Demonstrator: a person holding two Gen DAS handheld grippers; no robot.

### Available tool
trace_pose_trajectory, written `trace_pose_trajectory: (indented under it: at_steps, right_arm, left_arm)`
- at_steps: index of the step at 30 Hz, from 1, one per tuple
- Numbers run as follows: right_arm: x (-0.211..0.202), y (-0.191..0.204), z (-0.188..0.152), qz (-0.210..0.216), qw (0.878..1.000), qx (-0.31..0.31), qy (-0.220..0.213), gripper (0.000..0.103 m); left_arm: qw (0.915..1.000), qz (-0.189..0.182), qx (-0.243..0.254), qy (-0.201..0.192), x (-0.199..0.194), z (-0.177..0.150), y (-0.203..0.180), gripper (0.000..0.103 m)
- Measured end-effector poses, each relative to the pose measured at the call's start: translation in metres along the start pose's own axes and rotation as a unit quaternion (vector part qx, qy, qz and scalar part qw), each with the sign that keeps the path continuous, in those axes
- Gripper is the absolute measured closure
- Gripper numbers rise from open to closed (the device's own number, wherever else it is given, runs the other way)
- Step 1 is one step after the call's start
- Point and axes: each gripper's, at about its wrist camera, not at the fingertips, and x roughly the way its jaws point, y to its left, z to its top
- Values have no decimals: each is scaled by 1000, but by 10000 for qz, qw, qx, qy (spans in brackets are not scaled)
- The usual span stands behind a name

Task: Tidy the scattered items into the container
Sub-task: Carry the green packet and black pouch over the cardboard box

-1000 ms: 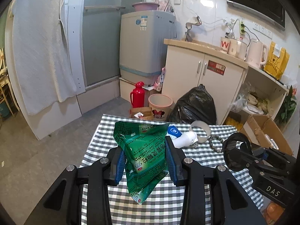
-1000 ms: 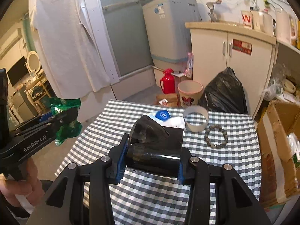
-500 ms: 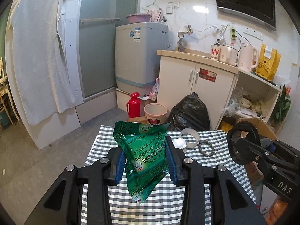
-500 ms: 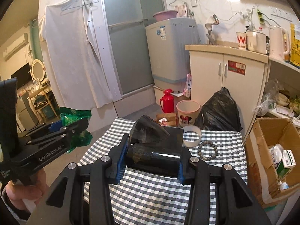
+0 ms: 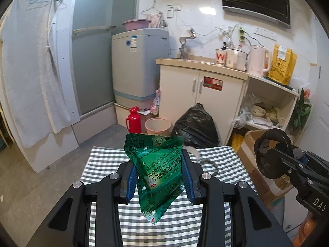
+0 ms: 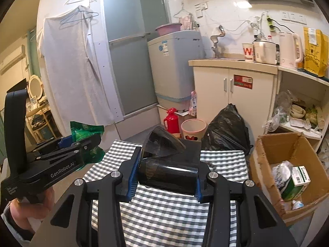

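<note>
Above table (image 5: 102,164): left gripper (image 5: 158,177) level, pinching green packet (image 5: 159,170).

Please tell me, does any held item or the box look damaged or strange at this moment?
The green packet in the left gripper is crumpled and hangs below the fingers. The cardboard box beside the table has a worn, bent rim. The right gripper holds a dark visor.

Left tongs (image 5: 158,177) clamped and raised, right tongs (image 6: 167,170) clamped alongside, level

green packet (image 5: 159,170), black case (image 6: 168,168), checked tablecloth (image 5: 102,160)
</note>
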Motion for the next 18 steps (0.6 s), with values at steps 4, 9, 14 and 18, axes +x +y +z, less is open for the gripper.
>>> trace_pose_trajectory:
  at_steps: [4, 9, 14, 18]
  right_arm:
    - [-9, -21, 2, -144, 9998, 101, -52, 61]
    - [-19, -46, 6, -353, 9992, 167, -76, 61]
    - [-31, -70, 10, -561, 9981, 235, -124, 61]
    - [-38, -87, 12, -714, 9969, 279, -148, 61]
  left_arm:
    - [9998, -165, 83, 24, 7, 4, -23, 64]
    - [9992, -368, 150, 57, 18, 11, -49, 64]
    - [9981, -571, 243, 47, 25, 18, -74, 64]
    - [9968, -720, 342, 45, 31, 22, -96, 64]
